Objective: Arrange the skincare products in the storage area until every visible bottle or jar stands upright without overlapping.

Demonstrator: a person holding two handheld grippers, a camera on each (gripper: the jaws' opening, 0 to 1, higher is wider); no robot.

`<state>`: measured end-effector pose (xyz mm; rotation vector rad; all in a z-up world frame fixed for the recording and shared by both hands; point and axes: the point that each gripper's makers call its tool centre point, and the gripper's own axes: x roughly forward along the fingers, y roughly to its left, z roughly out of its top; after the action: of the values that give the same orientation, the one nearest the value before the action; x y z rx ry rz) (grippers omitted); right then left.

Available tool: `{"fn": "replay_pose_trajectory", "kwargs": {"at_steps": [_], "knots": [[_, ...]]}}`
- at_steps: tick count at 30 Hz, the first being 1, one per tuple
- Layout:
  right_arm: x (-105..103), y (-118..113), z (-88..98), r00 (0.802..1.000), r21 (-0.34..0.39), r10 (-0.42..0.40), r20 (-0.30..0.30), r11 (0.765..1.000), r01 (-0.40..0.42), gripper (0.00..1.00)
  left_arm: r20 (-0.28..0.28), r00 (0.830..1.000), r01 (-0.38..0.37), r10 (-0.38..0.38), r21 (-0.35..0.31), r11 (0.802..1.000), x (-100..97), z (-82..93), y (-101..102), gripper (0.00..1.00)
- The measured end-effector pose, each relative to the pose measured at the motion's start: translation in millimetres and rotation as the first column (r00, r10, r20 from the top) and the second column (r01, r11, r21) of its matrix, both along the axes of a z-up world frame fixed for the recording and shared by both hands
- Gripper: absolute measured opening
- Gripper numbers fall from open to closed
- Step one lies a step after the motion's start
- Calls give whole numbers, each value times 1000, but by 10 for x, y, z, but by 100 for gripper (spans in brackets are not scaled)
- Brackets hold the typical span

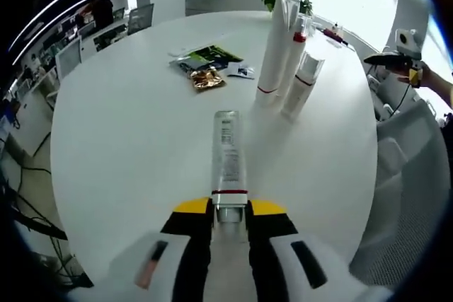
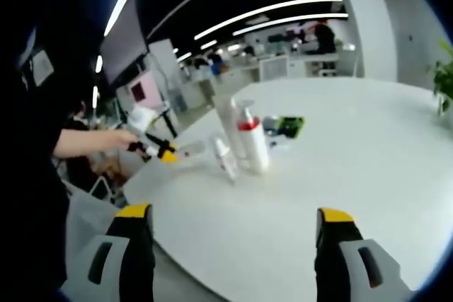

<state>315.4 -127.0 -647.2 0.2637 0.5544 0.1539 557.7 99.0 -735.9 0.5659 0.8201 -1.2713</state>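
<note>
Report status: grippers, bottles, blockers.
Left gripper shut on clear bottle, lying flat. Right gripper open, empty. Three white bottles upright. Nothing blocking.

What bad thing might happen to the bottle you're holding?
1. The left tool grips the clear bottle only at its cap end while it lies flat on the white table, so it might slip or swing when lifted.
2. Standing it near the upright tubes could knock them over; they stand close together.
3. The right tool is open, away from the bottles, so it can't steady anything.
</note>
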Motion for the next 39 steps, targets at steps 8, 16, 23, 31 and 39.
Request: {"fn": "replay_pose_trajectory", "kwargs": {"at_steps": [8, 16, 23, 31, 39], "knots": [[22, 74, 70, 999, -4, 28, 19, 1000, -28, 93, -12, 1000, 21, -22, -14, 1000, -127, 392, -2, 16], [-4, 127, 182, 998, -17, 55, 40, 998, -54, 93, 3, 1000, 26, -26, -78, 997, -251, 853, -81, 16], [-26, 147, 277, 996, -26, 65, 68, 998, -63, 93, 16, 998, 68, -66, -116, 991, -458, 1215, -149, 16], [-47, 212, 366, 993, -25, 73, 97, 997, -71, 93, 36, 995, 102, -98, -129, 986, -659, 1532, -225, 16], [-66, 291, 431, 988, -30, 100, 114, 995, -97, 93, 43, 989, 145, -141, -138, 980, -899, 1730, -256, 16]]}}
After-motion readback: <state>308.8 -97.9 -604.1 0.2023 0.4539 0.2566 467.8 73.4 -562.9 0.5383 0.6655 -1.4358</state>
